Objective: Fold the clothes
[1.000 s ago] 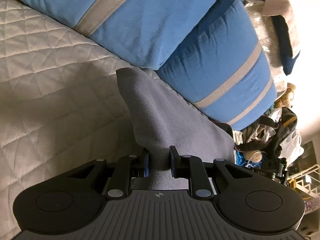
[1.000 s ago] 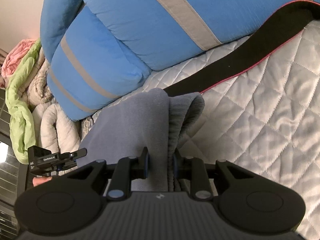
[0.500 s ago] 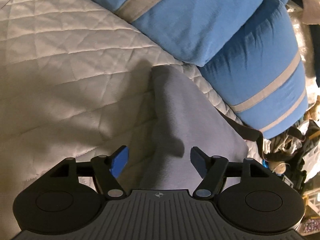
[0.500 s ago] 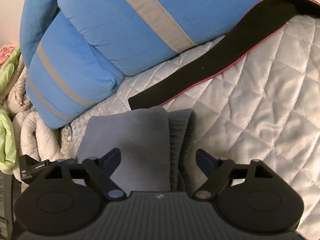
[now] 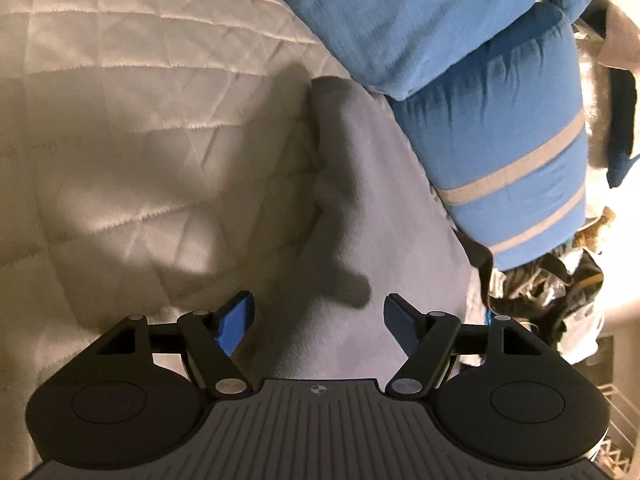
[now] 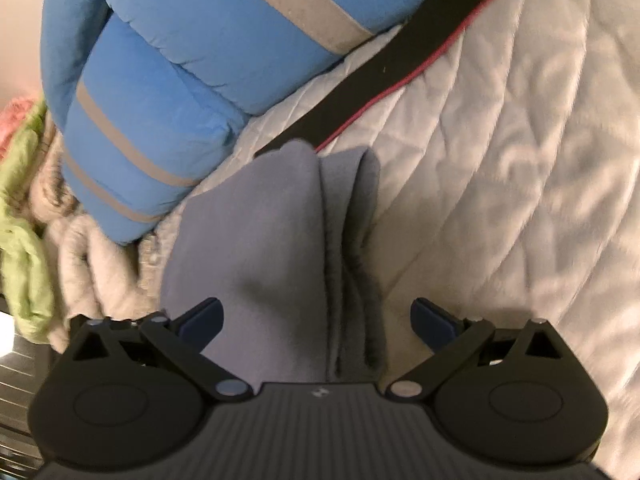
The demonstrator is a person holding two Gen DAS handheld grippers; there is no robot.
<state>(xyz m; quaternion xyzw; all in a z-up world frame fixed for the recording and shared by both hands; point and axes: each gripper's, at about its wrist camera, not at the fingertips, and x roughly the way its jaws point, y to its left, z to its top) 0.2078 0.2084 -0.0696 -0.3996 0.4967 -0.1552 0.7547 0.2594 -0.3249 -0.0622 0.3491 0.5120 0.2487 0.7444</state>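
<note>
A folded grey garment (image 5: 380,208) lies on the white quilted bed (image 5: 120,100), next to a rolled blue duvet. My left gripper (image 5: 320,320) is open and empty above the garment's near end. In the right wrist view the same grey garment (image 6: 260,240) shows its stacked folded edges on the right side. My right gripper (image 6: 316,320) is open and empty, its jaws wide apart over the garment's near end.
A rolled blue duvet with grey stripes (image 5: 500,128) (image 6: 180,80) borders the garment. A black garment with red trim (image 6: 400,64) lies across the bed beyond it. Piled clothes and clutter sit off the bed edge (image 5: 560,288) (image 6: 24,208).
Both grippers were shut on the grey garment one second ago. Both have opened and let it go, and it now lies folded on the bed.
</note>
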